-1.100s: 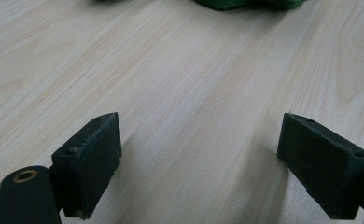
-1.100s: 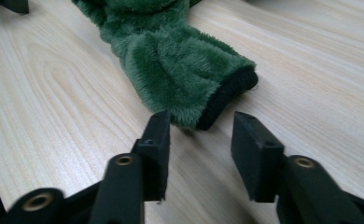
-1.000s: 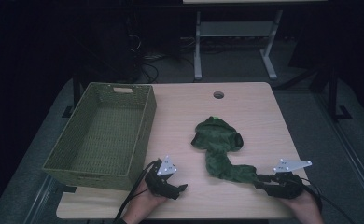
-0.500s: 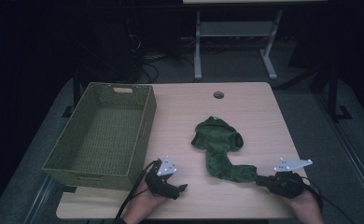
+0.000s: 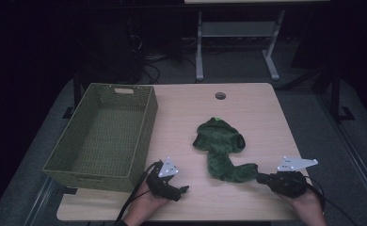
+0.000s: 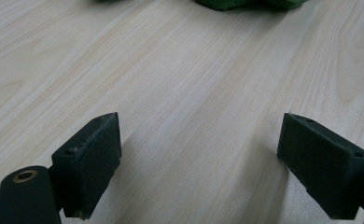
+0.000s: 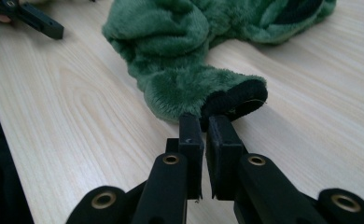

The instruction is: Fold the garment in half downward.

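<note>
My right claw [image 7: 203,127] pinches only the green fleece garment's [image 7: 189,56] black cuff edge [image 7: 236,100], which may slip free on lifting, while my left claw [image 6: 203,158] gapes empty at lower frame.

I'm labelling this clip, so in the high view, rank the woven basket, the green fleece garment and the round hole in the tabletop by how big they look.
1. Woven basket, clearly largest.
2. Green fleece garment, much smaller than the basket.
3. Round hole in the tabletop, smallest; it lies farther from the camera, but the gap is too wide to matter.

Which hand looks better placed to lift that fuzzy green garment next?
Probably the right: the right claw is shut on the fuzzy green garment at its black-lined cuff. The left claw stands open over bare wood.
</note>
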Tool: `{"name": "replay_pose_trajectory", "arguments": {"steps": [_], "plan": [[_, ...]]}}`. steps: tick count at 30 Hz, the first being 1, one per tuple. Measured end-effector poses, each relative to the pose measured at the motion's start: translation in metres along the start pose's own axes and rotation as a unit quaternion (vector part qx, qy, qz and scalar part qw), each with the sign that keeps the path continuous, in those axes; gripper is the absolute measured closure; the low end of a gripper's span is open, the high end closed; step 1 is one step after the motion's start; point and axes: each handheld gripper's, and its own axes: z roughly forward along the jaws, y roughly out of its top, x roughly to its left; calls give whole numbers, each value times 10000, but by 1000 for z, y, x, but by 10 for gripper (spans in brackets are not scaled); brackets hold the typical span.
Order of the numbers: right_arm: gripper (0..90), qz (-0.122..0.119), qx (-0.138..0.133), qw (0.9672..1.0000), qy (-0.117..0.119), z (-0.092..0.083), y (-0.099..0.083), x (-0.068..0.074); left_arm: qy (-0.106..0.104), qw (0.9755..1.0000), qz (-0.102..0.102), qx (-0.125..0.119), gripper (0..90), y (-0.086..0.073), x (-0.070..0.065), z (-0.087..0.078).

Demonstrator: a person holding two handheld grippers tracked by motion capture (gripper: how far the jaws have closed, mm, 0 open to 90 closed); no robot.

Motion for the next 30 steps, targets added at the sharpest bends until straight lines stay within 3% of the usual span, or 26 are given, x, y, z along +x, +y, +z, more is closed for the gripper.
{"name": "replay_pose_trajectory", "arguments": {"steps": [30], "plan": [[847, -434, -431, 9980, 158, 2, 42, 9, 4, 10000, -10, -2, 128, 1, 0, 1]]}}
